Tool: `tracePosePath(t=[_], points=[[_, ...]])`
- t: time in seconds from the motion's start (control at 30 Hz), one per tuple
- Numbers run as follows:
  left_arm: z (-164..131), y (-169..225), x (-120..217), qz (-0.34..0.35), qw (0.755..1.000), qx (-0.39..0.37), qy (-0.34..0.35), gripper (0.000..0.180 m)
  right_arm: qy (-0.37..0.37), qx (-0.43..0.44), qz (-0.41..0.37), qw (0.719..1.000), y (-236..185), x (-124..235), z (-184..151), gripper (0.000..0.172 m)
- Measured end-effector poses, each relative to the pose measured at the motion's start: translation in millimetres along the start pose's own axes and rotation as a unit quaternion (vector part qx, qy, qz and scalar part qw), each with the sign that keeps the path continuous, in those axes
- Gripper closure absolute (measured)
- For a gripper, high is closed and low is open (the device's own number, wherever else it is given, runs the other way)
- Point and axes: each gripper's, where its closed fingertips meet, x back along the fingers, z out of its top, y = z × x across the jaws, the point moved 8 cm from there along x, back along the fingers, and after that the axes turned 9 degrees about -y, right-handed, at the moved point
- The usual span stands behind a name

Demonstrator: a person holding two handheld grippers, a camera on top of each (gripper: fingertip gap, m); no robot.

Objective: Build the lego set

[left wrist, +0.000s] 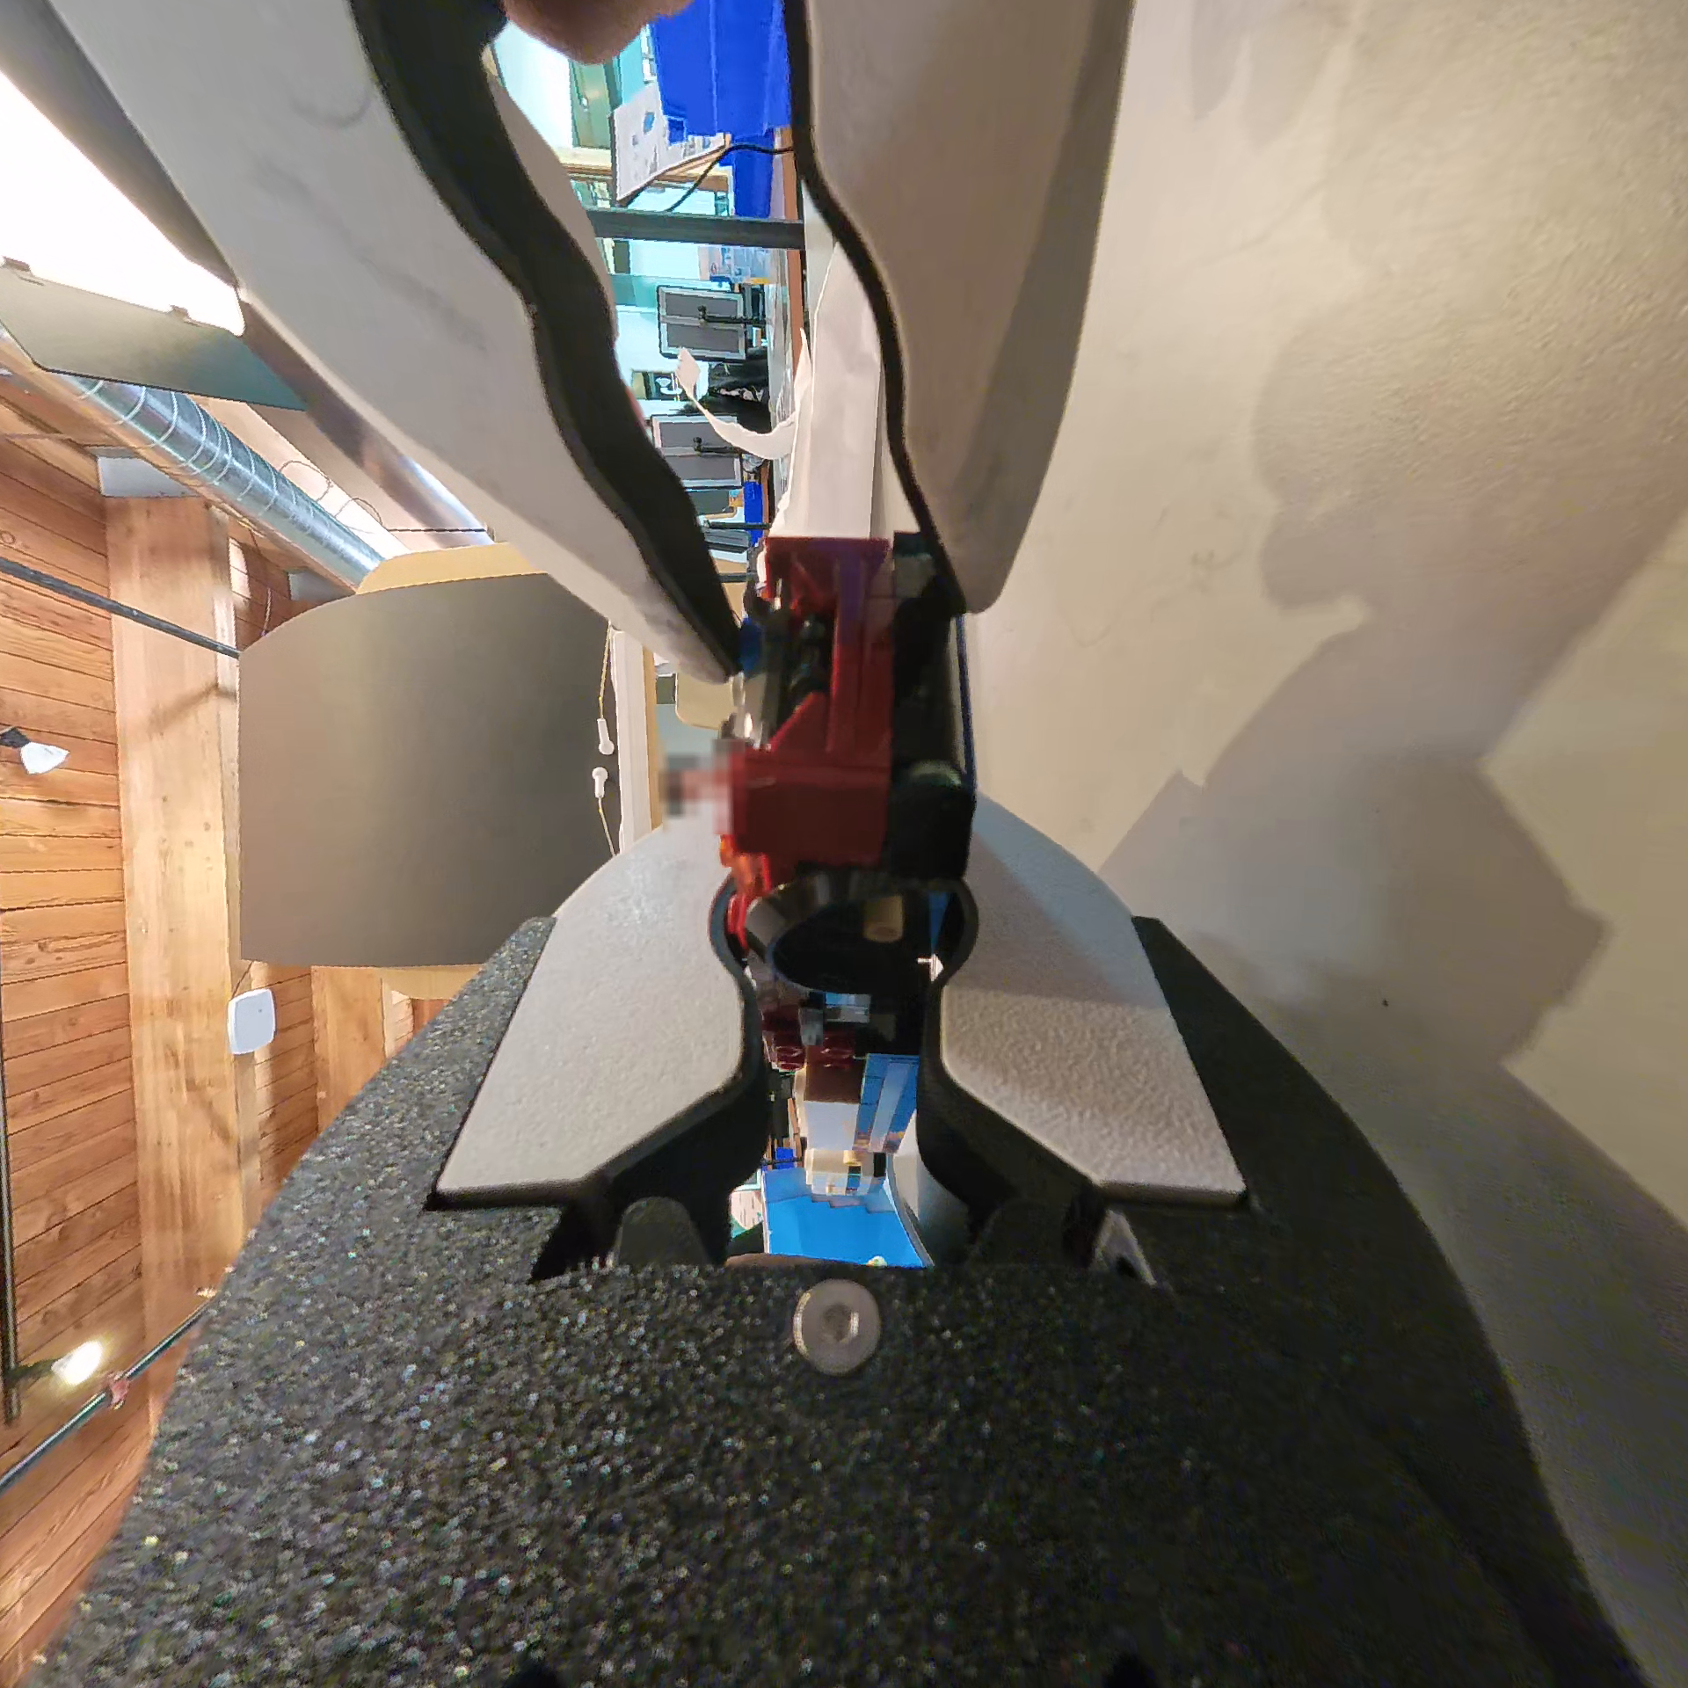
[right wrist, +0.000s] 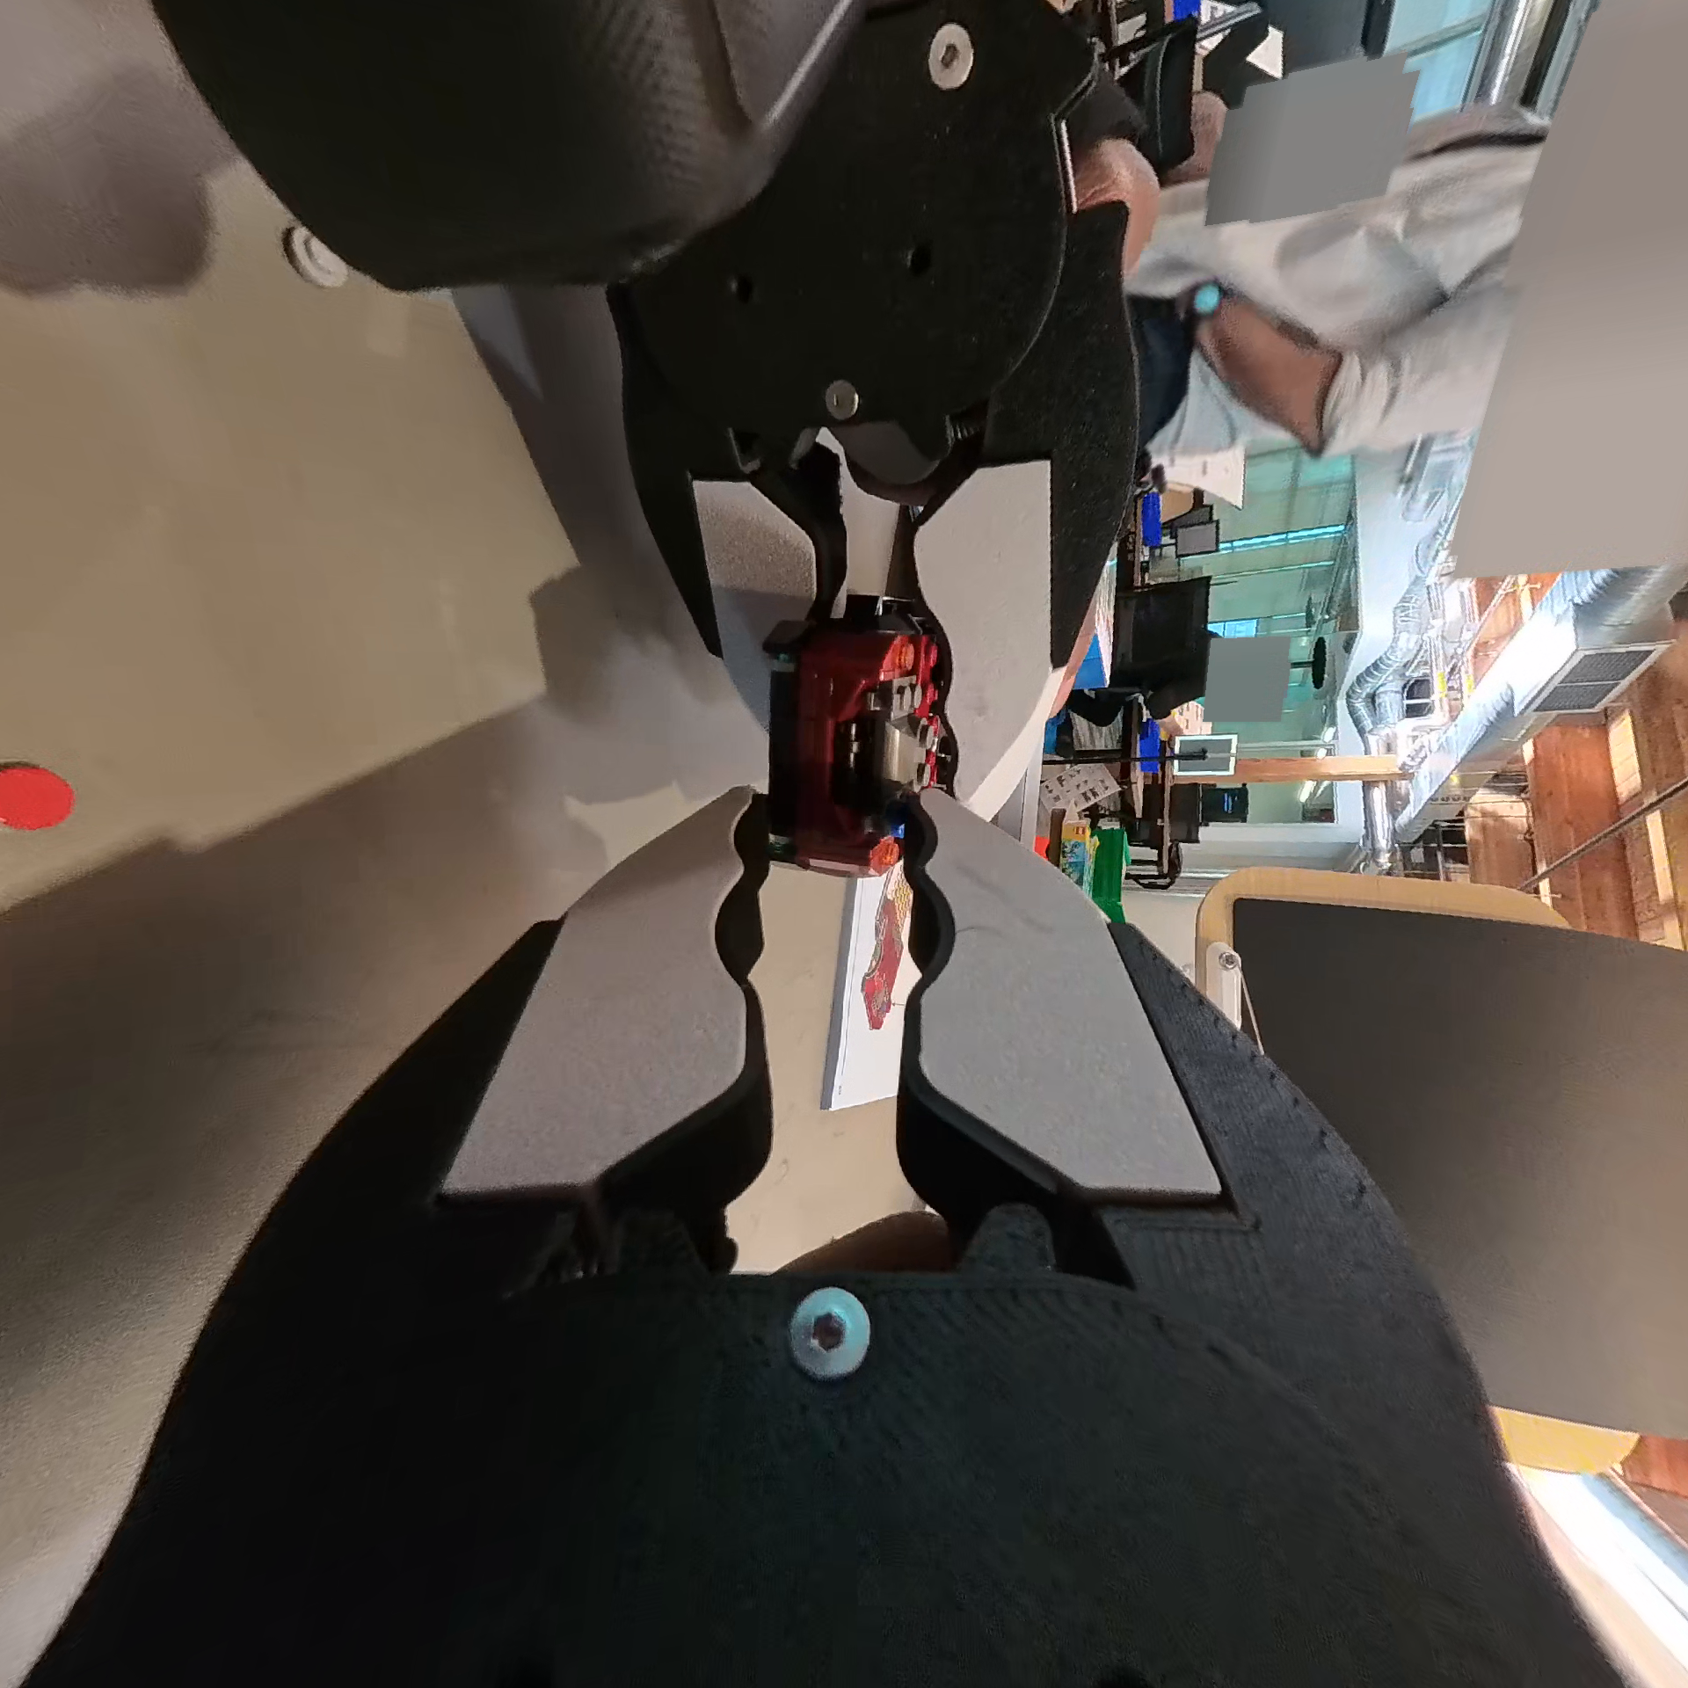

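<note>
model: small red brick-built car [right wrist: 849, 749], black underside and wheels, grey and orange bits; held up in the air between both grippers, clear of the pale table [right wrist: 274, 548].
left gripper: [left wrist: 845, 900] we see it clamped on one end of the car [left wrist: 822, 758]; its pads hug the black wheel/chassis end, both sides look pressed.
right gripper: [right wrist: 836, 836] closed on the opposite end; tips bear on the car's flanks. In the left wrist view it comes in from above [left wrist: 836, 621], fingers pinching the far end.
weight: light, we judge; small plastic build.
stiffness: hard pieces, but the assy is only stud-joined; we'd expect it to pop apart under twist or hard squeeze.
slip: smooth plastic, so slick faces; studs and wheel edges give the pads some bite.
where to hold: across the solid body/chassis, not on small add-ons (orange studs, grey parts), which we think could shear off.
long axis: runs approx. from one gripper to the other, i.e. along each camera's line of sight.
pointing: one end toward each gripper; which is front vs rear we can't tell, too blurred.
nearby: printed sheet w/ red car pic [right wrist: 877, 996] on the table under the grip; red dot [right wrist: 32, 796] far off to the side; dark chair back [right wrist: 1461, 1096] beside.
</note>
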Motion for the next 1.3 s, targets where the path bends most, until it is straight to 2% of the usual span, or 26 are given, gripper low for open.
tracePosePath(t=[0.17, 0.3, 0.43, 0.57, 0.67, 0.8, 0.97, 1.3], points=[[0, 1, -2, -0.002, 1.0, 0.003, 0.001, 0.145, 0.003, -0.017, 0.006, 1.0, 0, -1, -1, 0.143], [-1, -2, -1, 0.008, 1.0, 0.011, 0.009, 0.145, 0.005, -0.041, 0.033, 0.999, 1, 4, -4, 0.125], [-1, -1, -2, 0.016, 1.0, 0.006, 0.015, 0.145, 0.039, -0.087, 0.064, 0.993, 3, 15, -7, 0.126], [0, 0, -1, 0.026, 0.999, -0.002, 0.028, 0.145, 0.078, -0.13, 0.137, 0.979, -6, 24, 1, 0.135], [-1, -2, 1, 0.046, 0.998, -0.005, 0.041, 0.145, 0.104, -0.186, 0.216, 0.953, -16, 24, 17, 0.14], [-8, 0, 12, 0.062, 0.994, -0.019, 0.083, 0.145, 0.077, -0.247, 0.254, 0.932, -25, 11, 39, 0.14], [-12, 4, 11, 0.062, 0.995, -0.028, 0.076, 0.145, 0.033, -0.317, 0.295, 0.901, -30, -7, 62, 0.144], [-12, -1, 14, 0.068, 0.995, -0.022, 0.076, 0.145, -0.014, -0.335, 0.338, 0.879, -42, -25, 86, 0.153]])
